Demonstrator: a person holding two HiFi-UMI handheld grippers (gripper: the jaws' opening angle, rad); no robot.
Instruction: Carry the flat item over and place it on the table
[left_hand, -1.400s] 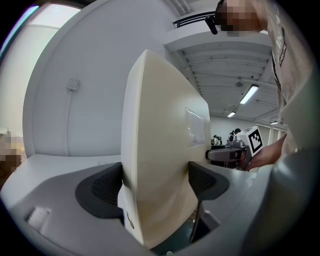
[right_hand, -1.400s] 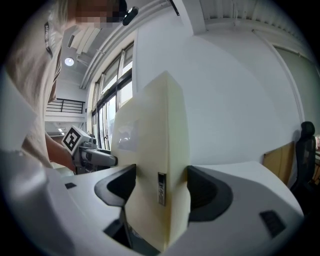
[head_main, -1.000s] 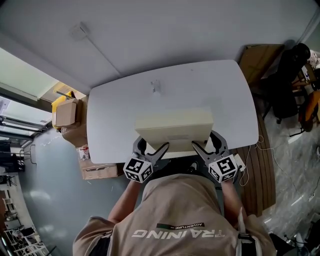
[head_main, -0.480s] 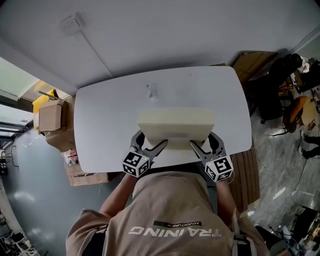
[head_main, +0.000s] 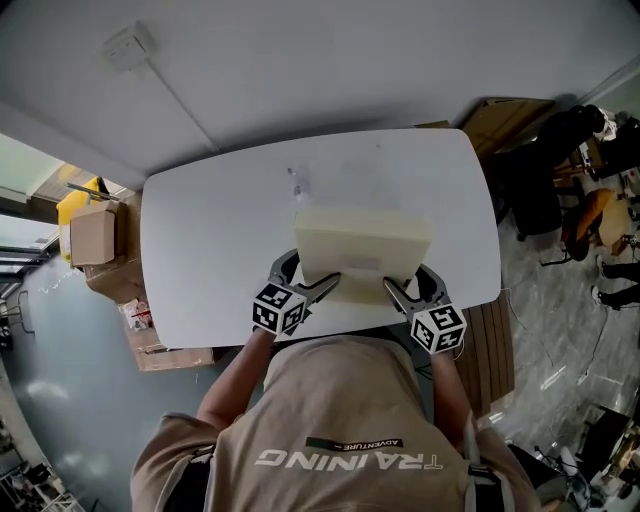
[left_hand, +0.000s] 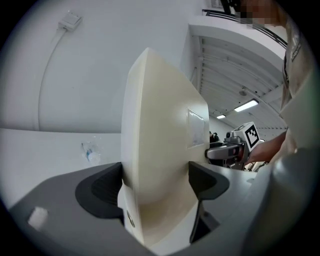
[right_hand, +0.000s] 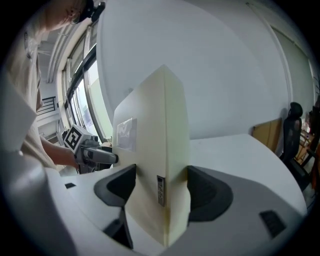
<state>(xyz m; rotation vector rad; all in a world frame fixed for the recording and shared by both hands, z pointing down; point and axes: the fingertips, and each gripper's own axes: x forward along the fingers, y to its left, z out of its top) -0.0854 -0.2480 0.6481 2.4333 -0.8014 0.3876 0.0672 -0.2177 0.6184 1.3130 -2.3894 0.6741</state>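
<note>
Left gripper (head_main: 308, 277): jaws closed on the near edge of the cream panel (head_main: 362, 243).
Right gripper (head_main: 408, 280): jaws clamped on the same edge.
Cream panel: extends forward from both jaw pairs, over the white table (head_main: 210, 240).

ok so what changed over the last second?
The flat item went forward, further in over the table and nearer the small clear thing lying on it. Nothing was let go: the left gripper and right gripper stay shut on its near edge. The small clear thing has not moved.
</note>
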